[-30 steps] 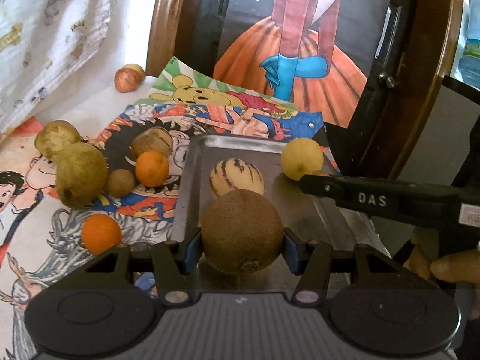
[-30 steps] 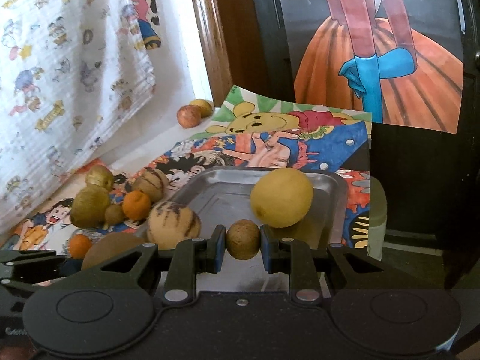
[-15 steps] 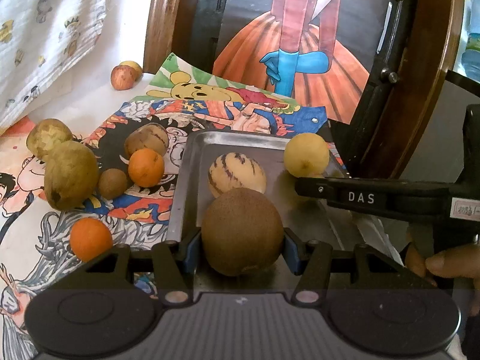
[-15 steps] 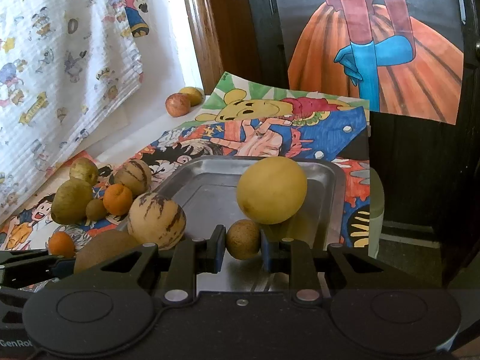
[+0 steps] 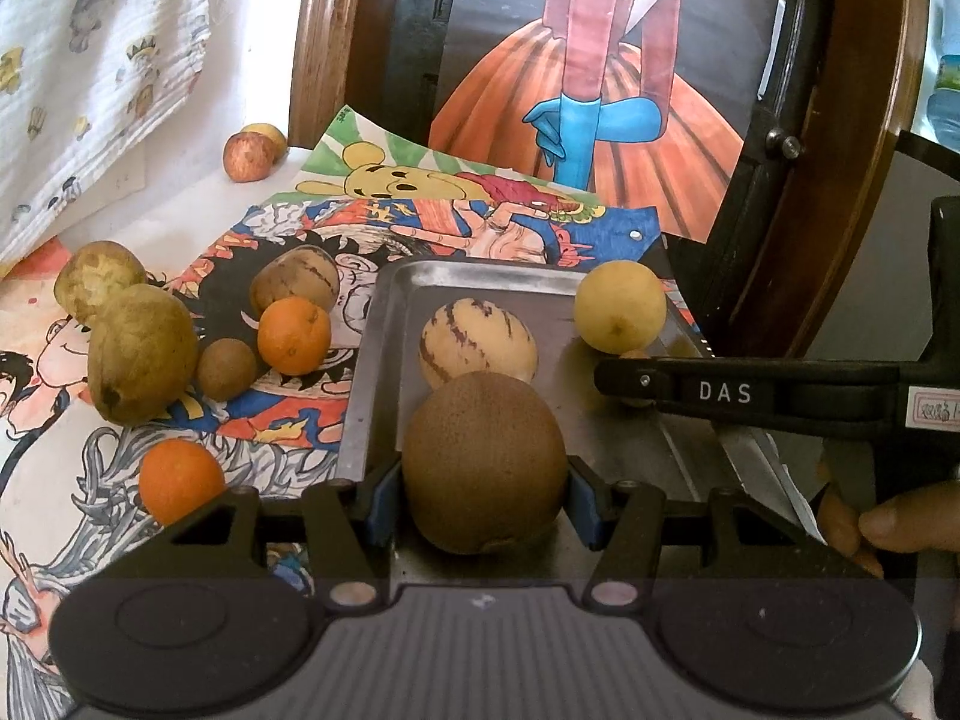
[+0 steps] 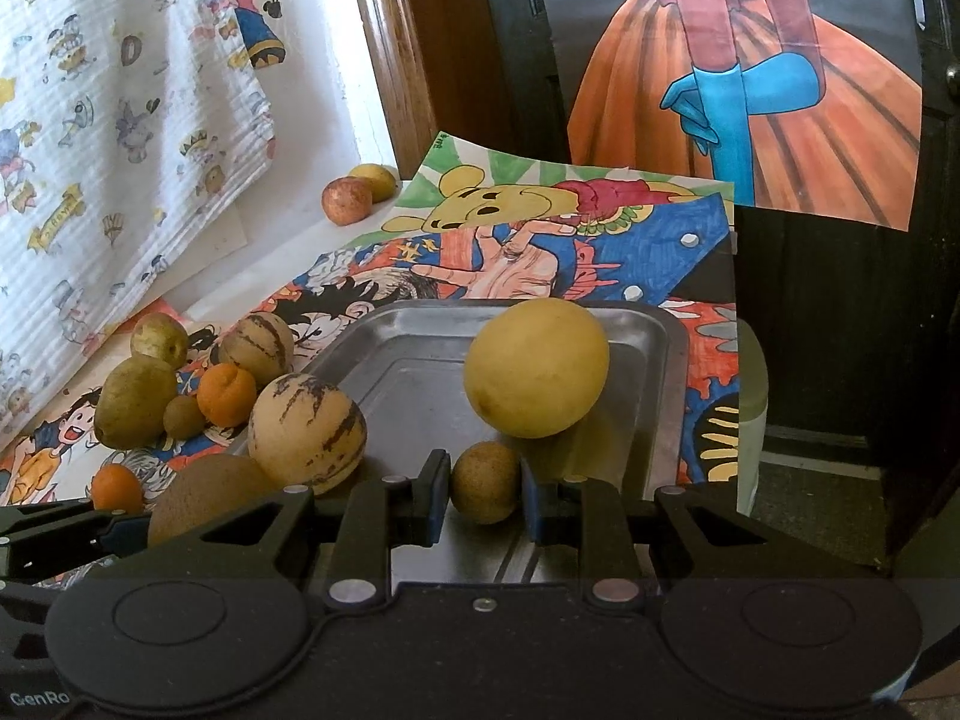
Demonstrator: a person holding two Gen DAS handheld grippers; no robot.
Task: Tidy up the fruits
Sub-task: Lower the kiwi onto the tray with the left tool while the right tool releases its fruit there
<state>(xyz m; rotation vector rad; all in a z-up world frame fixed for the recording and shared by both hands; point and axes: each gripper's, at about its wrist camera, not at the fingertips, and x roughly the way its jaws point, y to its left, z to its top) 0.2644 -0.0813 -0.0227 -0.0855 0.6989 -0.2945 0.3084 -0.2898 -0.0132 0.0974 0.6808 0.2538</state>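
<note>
My left gripper (image 5: 483,480) is shut on a large brown fruit (image 5: 483,462), held over the near end of the metal tray (image 5: 384,300). On the tray lie a striped melon (image 5: 477,339) and a yellow round fruit (image 5: 620,315). My right gripper (image 6: 485,480) is shut on a small brown fruit (image 6: 485,483), low over the tray (image 6: 672,360) just in front of the yellow fruit (image 6: 537,369). The right gripper's finger (image 5: 720,390) reaches in from the right in the left wrist view. The striped melon (image 6: 307,432) and the large brown fruit (image 6: 204,492) show at the lower left.
Left of the tray, on cartoon posters, lie two oranges (image 5: 294,336) (image 5: 180,480), two greenish pears (image 5: 141,354), another striped melon (image 5: 295,285) and a small brown fruit (image 5: 226,369). An apple (image 5: 246,156) sits far back. A dark door (image 6: 840,300) stands close behind the tray.
Both grippers keep their fruits. The right gripper has edged closer to the yellow fruit, which looks larger now. The left gripper has barely shifted over the tray.
</note>
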